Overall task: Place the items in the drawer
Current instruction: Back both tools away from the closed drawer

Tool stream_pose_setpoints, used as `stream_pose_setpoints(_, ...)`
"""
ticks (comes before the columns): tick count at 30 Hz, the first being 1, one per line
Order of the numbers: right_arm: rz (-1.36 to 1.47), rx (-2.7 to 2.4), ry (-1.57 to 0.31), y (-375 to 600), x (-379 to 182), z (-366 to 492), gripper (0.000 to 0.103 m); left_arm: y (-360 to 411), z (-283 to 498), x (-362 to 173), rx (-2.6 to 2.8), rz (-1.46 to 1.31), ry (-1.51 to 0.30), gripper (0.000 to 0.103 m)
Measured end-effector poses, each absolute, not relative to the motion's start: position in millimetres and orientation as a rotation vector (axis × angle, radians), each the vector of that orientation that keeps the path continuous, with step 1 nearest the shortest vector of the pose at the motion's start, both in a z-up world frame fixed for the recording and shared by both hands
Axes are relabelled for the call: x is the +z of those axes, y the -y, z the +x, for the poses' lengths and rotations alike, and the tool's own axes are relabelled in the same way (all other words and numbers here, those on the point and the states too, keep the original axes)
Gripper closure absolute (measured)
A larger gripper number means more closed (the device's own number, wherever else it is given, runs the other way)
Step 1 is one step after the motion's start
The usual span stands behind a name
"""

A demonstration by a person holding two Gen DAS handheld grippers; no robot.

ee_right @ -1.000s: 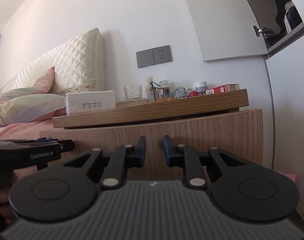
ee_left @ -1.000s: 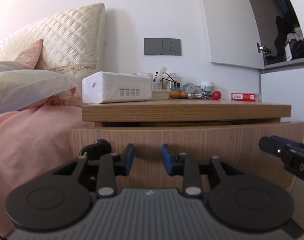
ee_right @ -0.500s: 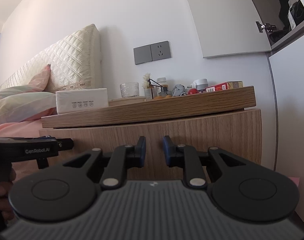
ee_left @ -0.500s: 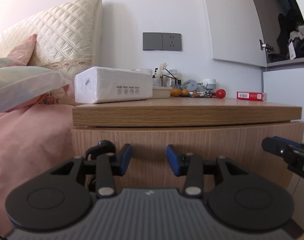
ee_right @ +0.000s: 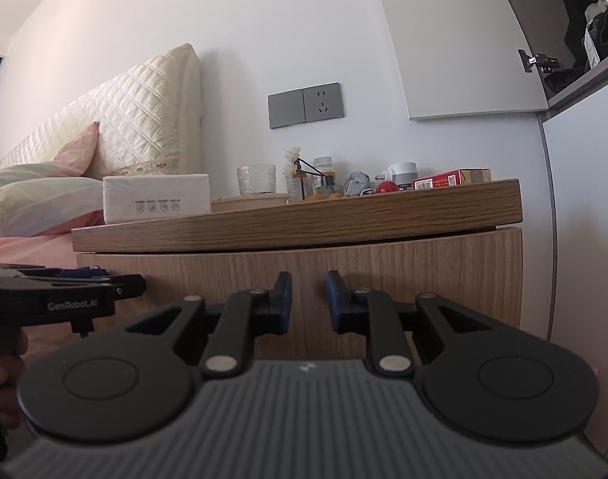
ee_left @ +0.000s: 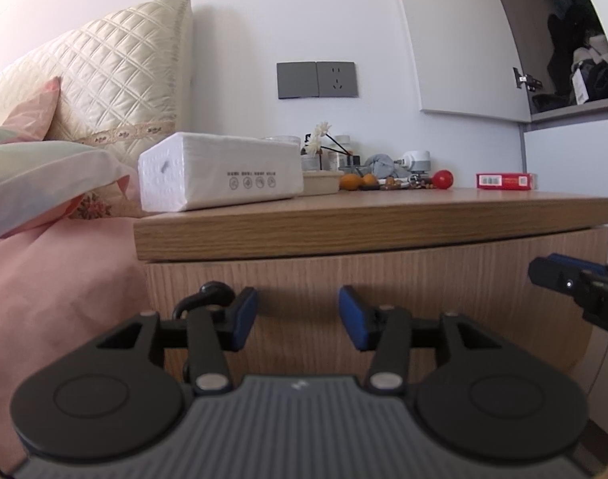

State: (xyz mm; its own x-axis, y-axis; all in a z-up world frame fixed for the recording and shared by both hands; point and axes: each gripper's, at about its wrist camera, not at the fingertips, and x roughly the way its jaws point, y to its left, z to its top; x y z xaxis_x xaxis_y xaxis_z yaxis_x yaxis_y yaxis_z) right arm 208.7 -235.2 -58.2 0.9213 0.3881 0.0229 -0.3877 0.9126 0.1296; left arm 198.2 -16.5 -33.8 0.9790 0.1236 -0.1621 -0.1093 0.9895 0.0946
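Shut drawer front (ee_left: 384, 279) before both tongs

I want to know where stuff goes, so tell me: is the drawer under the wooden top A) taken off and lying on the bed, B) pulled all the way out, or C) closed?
C: the drawer front sits flush under the wooden top, with only a thin dark gap between them and no inside showing in either view.

A quilted headboard (ee_left: 116, 80), pink bedding (ee_left: 44, 279), and perhaps a wardrobe (ee_left: 575, 40).
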Motion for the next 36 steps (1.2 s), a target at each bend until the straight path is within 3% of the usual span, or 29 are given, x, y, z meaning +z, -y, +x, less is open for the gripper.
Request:
stream_pose_setpoints(16,0.092,0.382,-0.028,232.3,-50.8,214.7,0.079,17.7,201.7,-28.7,0.111,0.118,-0.184,0.050)
stream_pose_setpoints(20,0.046,0.396,-0.012,226.1,-47.8,205.1,0.079,23.2,192.2,-23.0,0.094,0.117,-0.174,0.045)
stream_pose_setpoints(36,0.095,0.446,-0.074,225.2,-36.3,164.0,0.079,17.8,146.8,-15.1,0.086,0.039,-0.183,0.045)
